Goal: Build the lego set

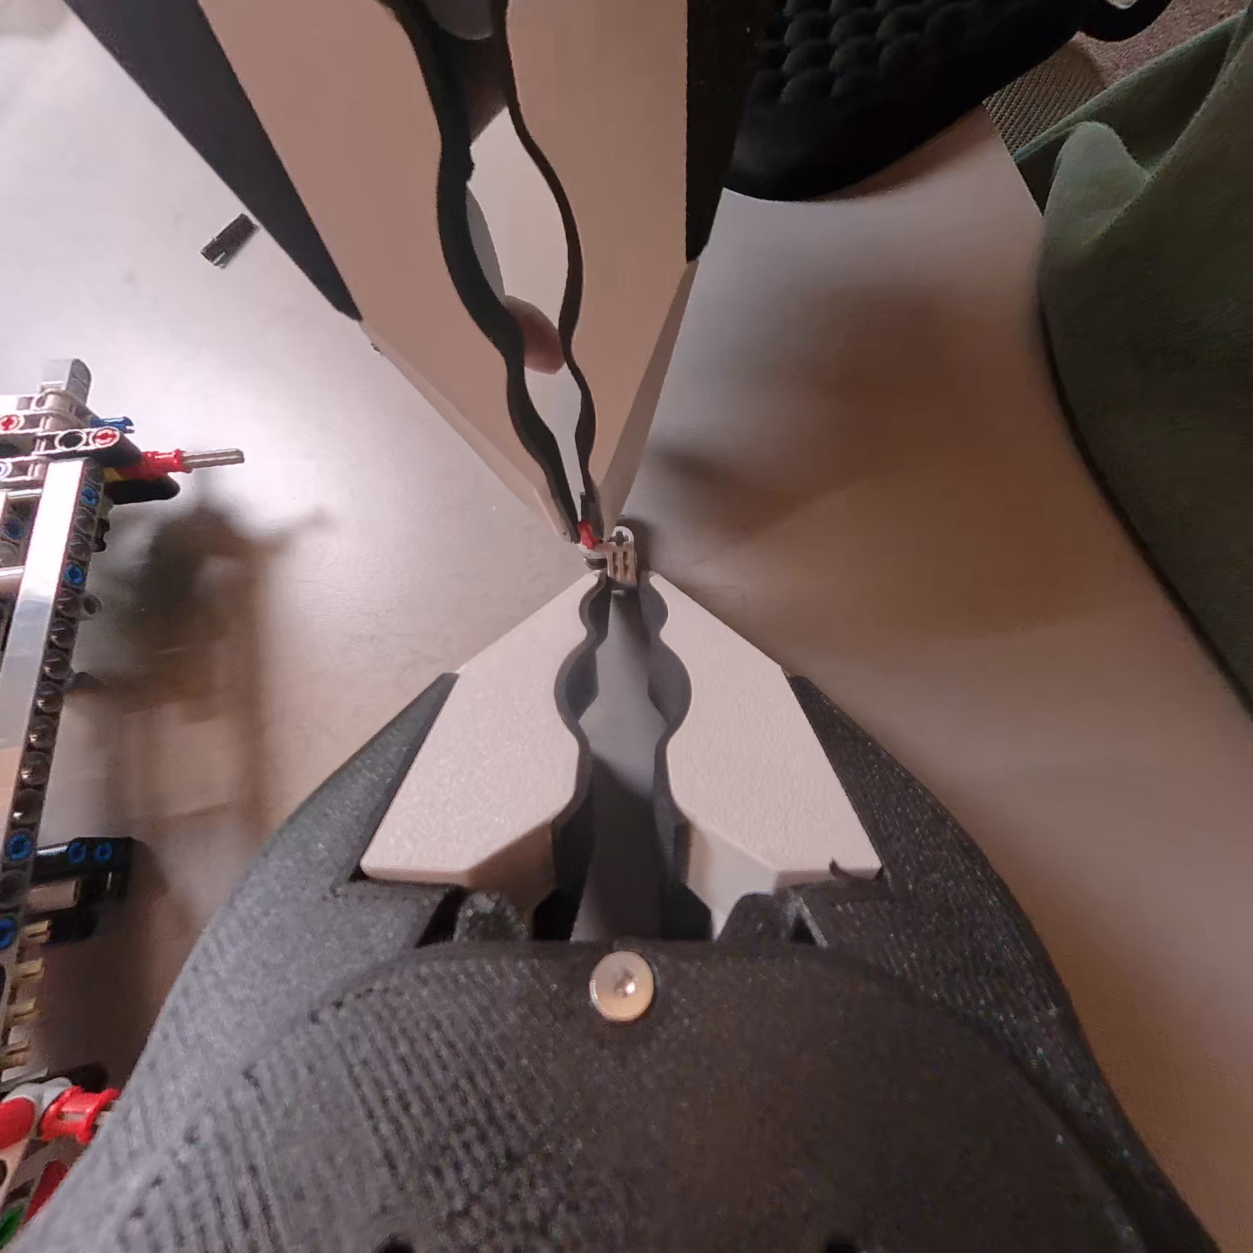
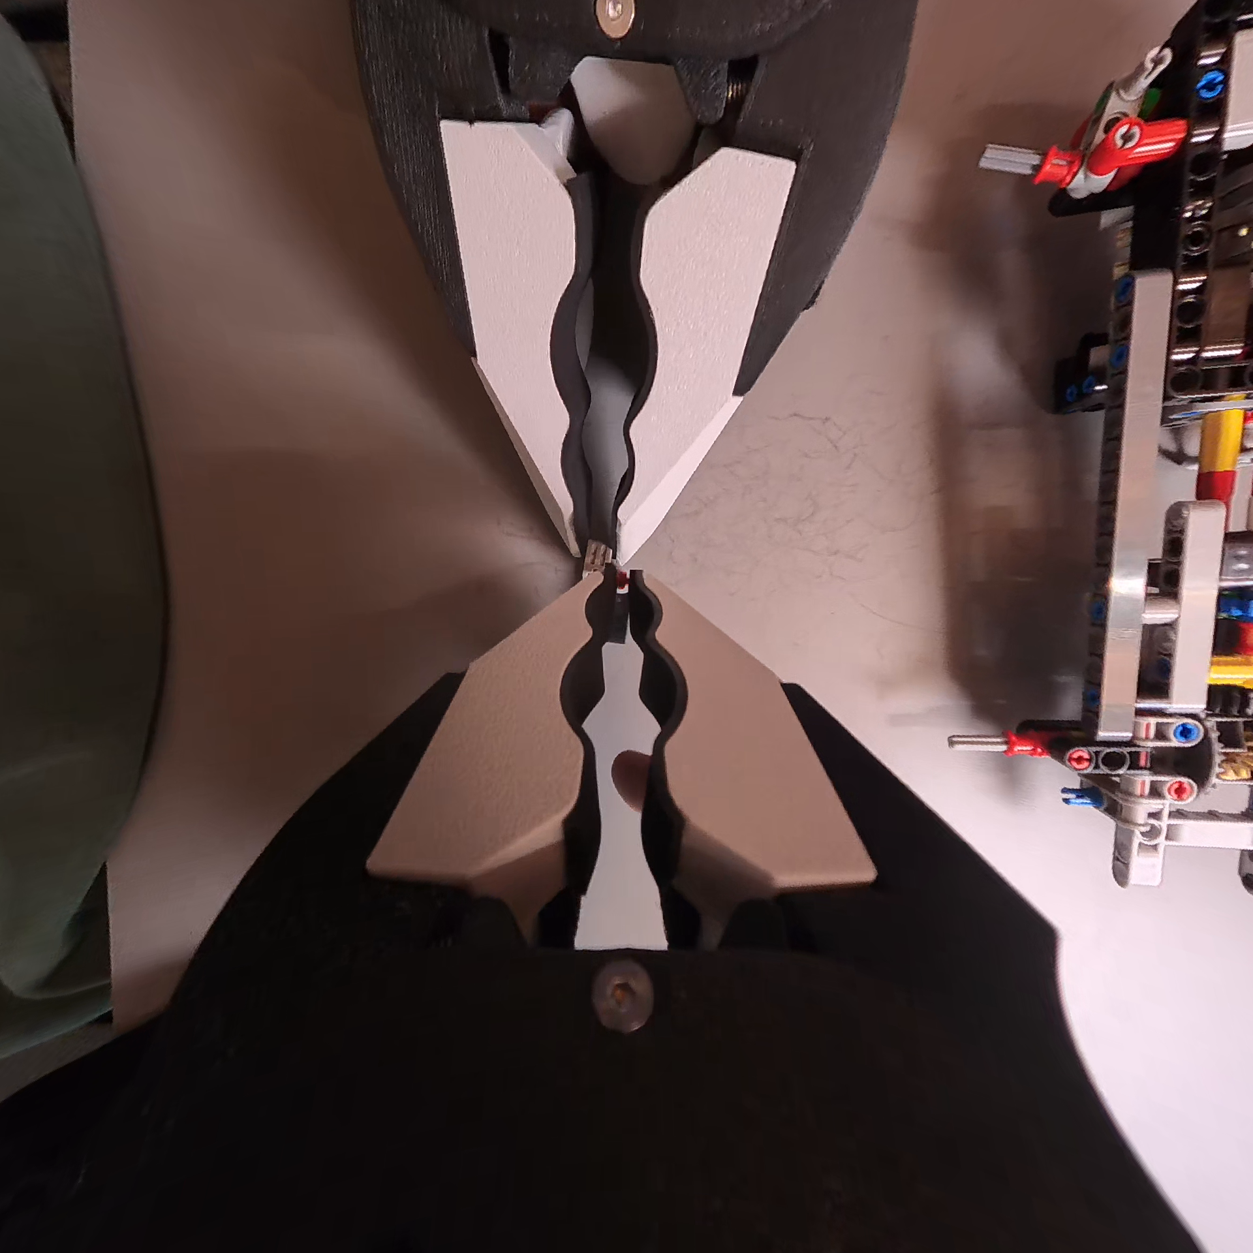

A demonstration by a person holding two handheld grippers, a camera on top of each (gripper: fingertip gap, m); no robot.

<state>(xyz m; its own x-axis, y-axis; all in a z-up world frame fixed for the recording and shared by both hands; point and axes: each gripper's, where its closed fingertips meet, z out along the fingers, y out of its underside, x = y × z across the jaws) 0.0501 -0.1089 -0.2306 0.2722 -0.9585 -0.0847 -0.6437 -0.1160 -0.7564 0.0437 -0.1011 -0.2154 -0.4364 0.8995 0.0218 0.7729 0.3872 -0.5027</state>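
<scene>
Left gripper (image 1: 618, 588), rising from the bottom of the left wrist view, is clenched on a small grey piece (image 1: 622, 552) at frame centre. Right gripper (image 1: 588, 527) descends from the top of that view, tip to tip with it, pinching a small red piece (image 1: 587, 529); most of this piece is hidden between the pads. The two pieces touch or nearly touch; the joint is too small to resolve.

Right wrist view shows the same meeting reversed: right gripper (image 2: 613, 588) from below, left gripper (image 2: 598, 552) from above, with the grey piece (image 2: 597, 557) and a sliver of the red piece (image 2: 622, 578) between them.

Partly built lego model (image 1: 47, 610) lies on the pale table (image 1: 305, 339) at the left edge of the left wrist view, cut off by the frame; it sits along the right edge (image 2: 1152, 508) of the right wrist view, also cropped. A lone dark piece (image 1: 229, 239) lies in the upper left. A green sleeve (image 1: 1152, 339) fills the right side, blurred.
</scene>
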